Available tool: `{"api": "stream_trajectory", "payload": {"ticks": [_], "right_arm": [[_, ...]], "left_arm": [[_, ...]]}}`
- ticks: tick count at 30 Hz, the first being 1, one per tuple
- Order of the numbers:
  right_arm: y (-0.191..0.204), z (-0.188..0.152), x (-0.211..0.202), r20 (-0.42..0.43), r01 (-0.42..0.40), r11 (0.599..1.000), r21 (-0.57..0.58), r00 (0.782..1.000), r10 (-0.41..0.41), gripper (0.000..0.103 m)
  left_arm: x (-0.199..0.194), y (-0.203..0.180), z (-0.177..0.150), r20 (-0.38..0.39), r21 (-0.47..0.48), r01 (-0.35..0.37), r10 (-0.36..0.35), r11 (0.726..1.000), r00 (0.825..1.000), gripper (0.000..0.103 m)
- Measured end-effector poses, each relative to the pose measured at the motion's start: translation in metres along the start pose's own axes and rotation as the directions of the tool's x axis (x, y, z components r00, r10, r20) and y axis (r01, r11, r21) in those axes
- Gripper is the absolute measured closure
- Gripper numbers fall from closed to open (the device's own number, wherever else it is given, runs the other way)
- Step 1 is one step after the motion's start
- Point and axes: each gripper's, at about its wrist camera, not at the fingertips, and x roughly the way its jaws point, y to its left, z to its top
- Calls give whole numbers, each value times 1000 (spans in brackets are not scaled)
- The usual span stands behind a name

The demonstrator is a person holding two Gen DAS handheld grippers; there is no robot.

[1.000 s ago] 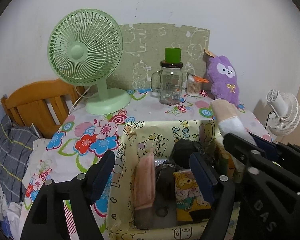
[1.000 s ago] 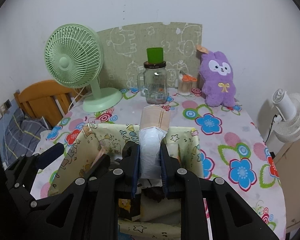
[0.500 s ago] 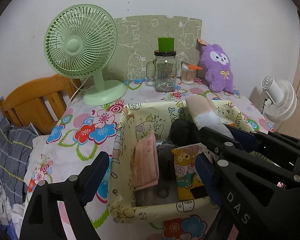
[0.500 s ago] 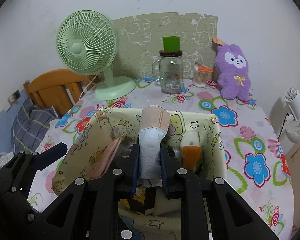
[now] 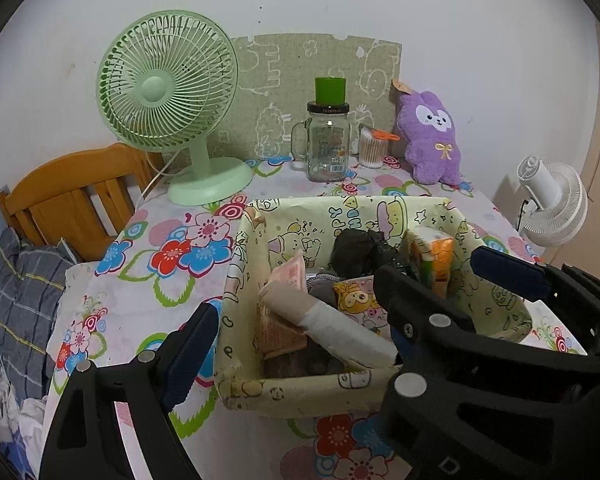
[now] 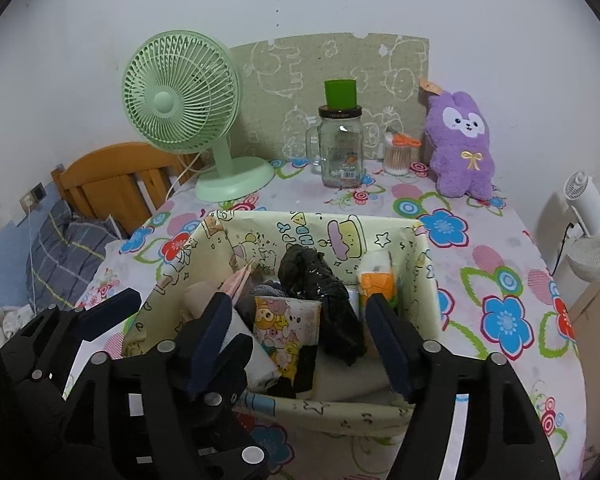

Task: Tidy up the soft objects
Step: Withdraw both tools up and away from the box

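Observation:
A yellow cartoon-print fabric bin [image 5: 300,216] [image 6: 380,236] stands on the flowered table. In it lie a beige-and-white rolled soft item [image 5: 332,320] [image 6: 196,296], a black bundle [image 5: 356,248] [image 6: 320,284], a pink pack [image 5: 288,276], an orange tissue pack [image 5: 434,256] [image 6: 376,280] and a yellow cartoon pack [image 5: 356,300] [image 6: 288,320]. My right gripper [image 6: 300,344] is open and empty over the bin's near edge. My left gripper [image 5: 292,304] is open at the bin's near left corner. A purple plush rabbit [image 5: 432,136] [image 6: 462,144] sits at the back.
A green desk fan [image 5: 168,92] stands back left, a glass jar with a green cap [image 5: 328,136] and a cotton-swab cup [image 5: 372,148] at the back. A white fan [image 5: 552,200] is off the right edge. A wooden bed frame [image 5: 72,200] and bedding lie left.
My right gripper has opened and let go of the beige-and-white roll, which now lies tilted in the bin's front left. Both grippers have drawn back a little.

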Motion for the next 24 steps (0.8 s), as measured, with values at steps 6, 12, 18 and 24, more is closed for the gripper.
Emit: {"api": "stream_trajectory", "payload": {"ticks": [6, 12, 18, 24], "right_arm": [[-4, -3, -15, 10, 3, 1000, 8, 1000, -3, 23], [-6, -5, -38, 47, 32, 999, 10, 998, -32, 15], [-6, -8, -62, 82, 50, 999, 9, 995, -50, 11], [-6, -10, -88, 114, 60, 998, 29, 991, -63, 8]], "left_arm": [[-14, -5, -2, 20, -5, 3, -3, 1000, 1000, 13], [-33, -12, -4, 52, 3, -1, 1, 1000, 999, 12], [-54, -17, -5, 89, 2, -9, 9, 1000, 996, 4], [-77, -19, -6, 131, 0, -23, 23, 1000, 991, 0]]}}
